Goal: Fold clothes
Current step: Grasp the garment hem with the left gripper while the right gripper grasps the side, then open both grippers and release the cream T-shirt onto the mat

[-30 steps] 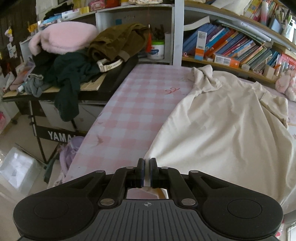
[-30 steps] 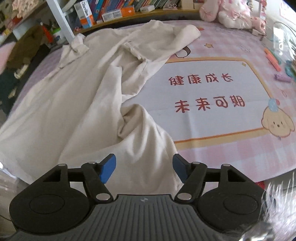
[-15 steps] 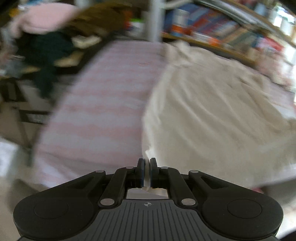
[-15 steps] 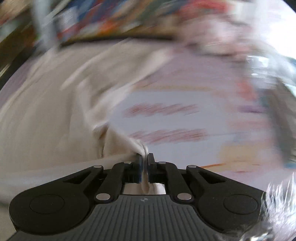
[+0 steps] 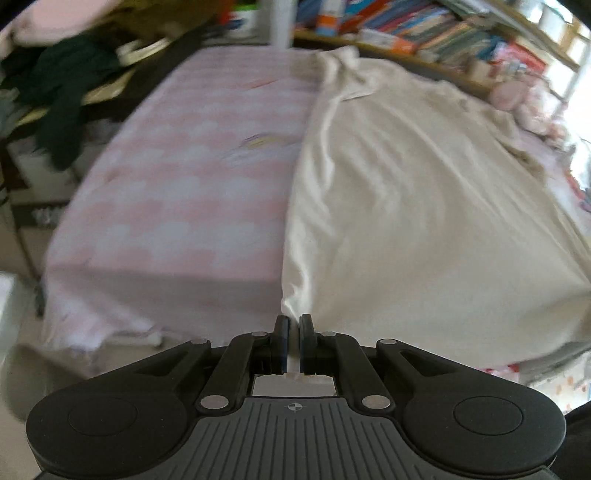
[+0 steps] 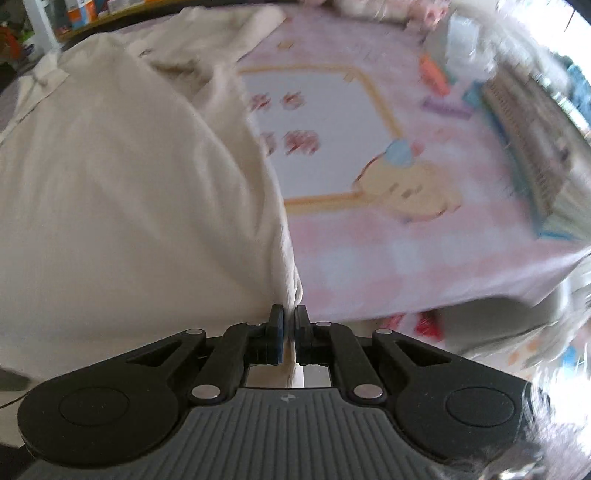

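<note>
A cream garment (image 5: 417, 206) lies spread lengthwise over the pink checked bed (image 5: 192, 177), its collar end at the far side near the bookshelf. My left gripper (image 5: 294, 322) is shut on the garment's near left hem corner, off the bed's front edge. In the right wrist view the same cream garment (image 6: 122, 192) fills the left half, and my right gripper (image 6: 289, 314) is shut on its near right hem corner. The cloth is pulled taut between the two grippers.
A printed play mat (image 6: 332, 122) with red characters and a cartoon dog covers the bed's right side. A pile of dark clothes (image 5: 62, 81) sits on a stand at the left. Bookshelves (image 5: 424, 33) line the far wall. Plush toys (image 5: 517, 99) lie far right.
My right gripper closed on the garment's hem corner. Both grippers pulled back toward the bed's front edge, and the crumpled lower part of the garment stretched out flat.
</note>
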`<move>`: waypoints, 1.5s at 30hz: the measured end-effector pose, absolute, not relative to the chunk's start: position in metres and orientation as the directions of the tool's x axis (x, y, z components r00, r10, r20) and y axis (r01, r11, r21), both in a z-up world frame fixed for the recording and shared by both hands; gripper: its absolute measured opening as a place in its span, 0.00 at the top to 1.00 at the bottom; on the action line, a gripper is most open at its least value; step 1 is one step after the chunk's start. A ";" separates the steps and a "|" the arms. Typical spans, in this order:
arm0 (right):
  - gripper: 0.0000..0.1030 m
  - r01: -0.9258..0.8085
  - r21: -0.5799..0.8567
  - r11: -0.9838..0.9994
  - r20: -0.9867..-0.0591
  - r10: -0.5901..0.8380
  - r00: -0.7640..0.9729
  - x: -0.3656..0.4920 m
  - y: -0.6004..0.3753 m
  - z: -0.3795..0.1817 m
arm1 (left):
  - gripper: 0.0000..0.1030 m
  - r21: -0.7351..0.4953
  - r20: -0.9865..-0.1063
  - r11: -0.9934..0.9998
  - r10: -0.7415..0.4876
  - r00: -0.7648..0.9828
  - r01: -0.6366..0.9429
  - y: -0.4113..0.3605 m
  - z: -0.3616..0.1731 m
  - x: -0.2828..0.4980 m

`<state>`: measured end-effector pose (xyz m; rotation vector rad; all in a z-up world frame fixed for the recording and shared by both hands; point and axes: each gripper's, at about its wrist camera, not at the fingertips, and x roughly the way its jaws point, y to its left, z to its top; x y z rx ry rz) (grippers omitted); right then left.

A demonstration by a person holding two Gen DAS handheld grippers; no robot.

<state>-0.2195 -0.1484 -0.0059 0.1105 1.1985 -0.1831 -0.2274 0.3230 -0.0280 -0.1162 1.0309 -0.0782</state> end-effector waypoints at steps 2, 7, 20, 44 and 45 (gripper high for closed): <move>0.95 0.200 -0.042 0.979 -0.931 -0.111 0.349 -0.220 -0.142 -0.008 | 0.95 -0.155 -0.863 0.988 -0.147 0.483 0.024 0.319 -0.032 -0.233; 0.95 0.267 -0.177 0.947 -0.889 -0.271 0.370 -0.216 -0.152 -0.001 | 0.87 -0.158 -0.873 0.976 -0.208 0.440 0.147 0.289 -0.039 -0.236; 0.60 0.136 -0.099 0.986 -0.872 -0.152 0.466 -0.203 -0.141 0.046 | 0.70 -0.201 -0.742 0.979 -0.173 0.648 0.030 0.324 0.011 -0.168; 0.49 -0.325 -0.098 0.940 -0.765 0.138 0.629 0.010 -0.115 0.022 | 0.30 -0.029 -0.726 0.997 -0.067 0.685 0.068 0.113 0.037 -0.041; 0.49 -0.336 -0.104 0.936 -0.764 0.141 0.630 0.014 -0.115 0.020 | 0.30 -0.019 -0.730 0.997 -0.062 0.680 0.070 0.110 0.036 -0.038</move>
